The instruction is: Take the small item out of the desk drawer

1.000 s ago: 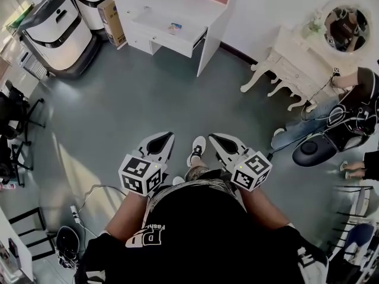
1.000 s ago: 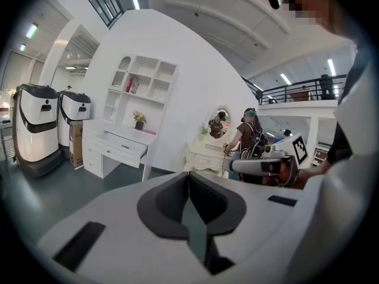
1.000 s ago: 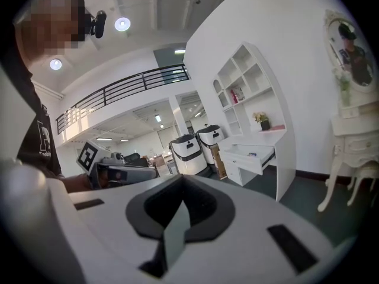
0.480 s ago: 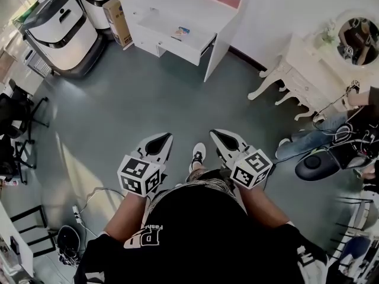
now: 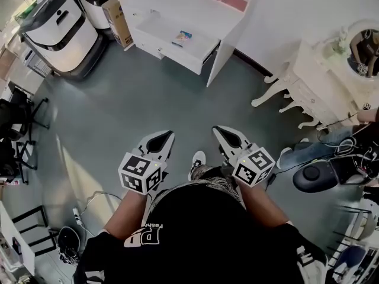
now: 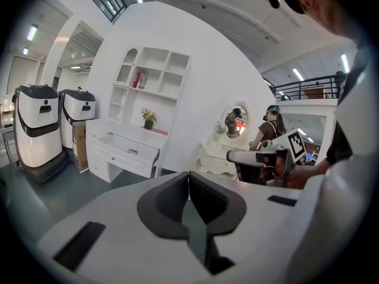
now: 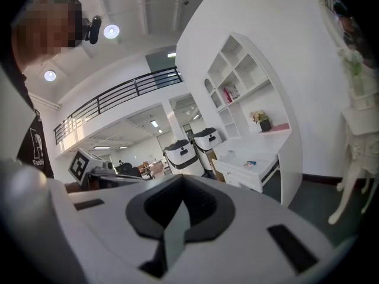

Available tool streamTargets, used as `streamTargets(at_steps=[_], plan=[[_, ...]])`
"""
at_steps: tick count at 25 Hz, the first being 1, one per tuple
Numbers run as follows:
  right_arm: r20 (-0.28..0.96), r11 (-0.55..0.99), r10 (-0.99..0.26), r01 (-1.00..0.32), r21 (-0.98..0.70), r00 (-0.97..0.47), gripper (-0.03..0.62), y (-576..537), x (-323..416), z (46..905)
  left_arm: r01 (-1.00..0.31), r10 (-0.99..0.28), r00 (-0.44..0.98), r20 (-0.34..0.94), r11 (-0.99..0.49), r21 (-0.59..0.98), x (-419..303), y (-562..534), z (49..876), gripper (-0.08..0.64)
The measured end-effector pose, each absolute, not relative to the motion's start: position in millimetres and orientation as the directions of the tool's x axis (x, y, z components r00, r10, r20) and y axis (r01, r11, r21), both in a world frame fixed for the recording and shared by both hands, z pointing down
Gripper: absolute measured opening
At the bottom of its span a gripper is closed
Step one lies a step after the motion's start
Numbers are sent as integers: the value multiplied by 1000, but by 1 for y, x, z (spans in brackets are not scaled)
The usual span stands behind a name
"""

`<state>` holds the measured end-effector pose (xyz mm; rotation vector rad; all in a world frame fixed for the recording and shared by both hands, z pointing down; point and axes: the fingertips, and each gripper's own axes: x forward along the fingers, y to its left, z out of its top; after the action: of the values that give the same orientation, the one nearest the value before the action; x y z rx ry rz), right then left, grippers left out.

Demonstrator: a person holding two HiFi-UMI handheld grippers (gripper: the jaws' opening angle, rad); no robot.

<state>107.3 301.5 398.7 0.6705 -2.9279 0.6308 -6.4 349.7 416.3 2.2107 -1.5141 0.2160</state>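
Observation:
A white desk stands at the far wall with its drawer pulled out. A small blue and white item lies in the drawer; it also shows as the small item in the right gripper view and as the small item in the left gripper view. My left gripper and right gripper are held side by side in front of the person's body, well short of the desk. Both are shut with nothing between the jaws.
Two white machines and a cardboard box stand left of the desk. A white dressing table with a round mirror is at the right, with a seated person beyond. A black chair and floor cables are at the left.
The person has walked toward the desk: the desk and drawer have slid lower and rightward in the head view. Both grippers keep their place before the body.

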Motion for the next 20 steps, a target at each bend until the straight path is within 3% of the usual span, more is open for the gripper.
streamTargets(at_steps=[20], plan=[[125, 832, -389, -406, -378, -913, 9, 140, 139, 388, -916, -838, 395, 377, -327, 231, 32, 179, 394, 15]])
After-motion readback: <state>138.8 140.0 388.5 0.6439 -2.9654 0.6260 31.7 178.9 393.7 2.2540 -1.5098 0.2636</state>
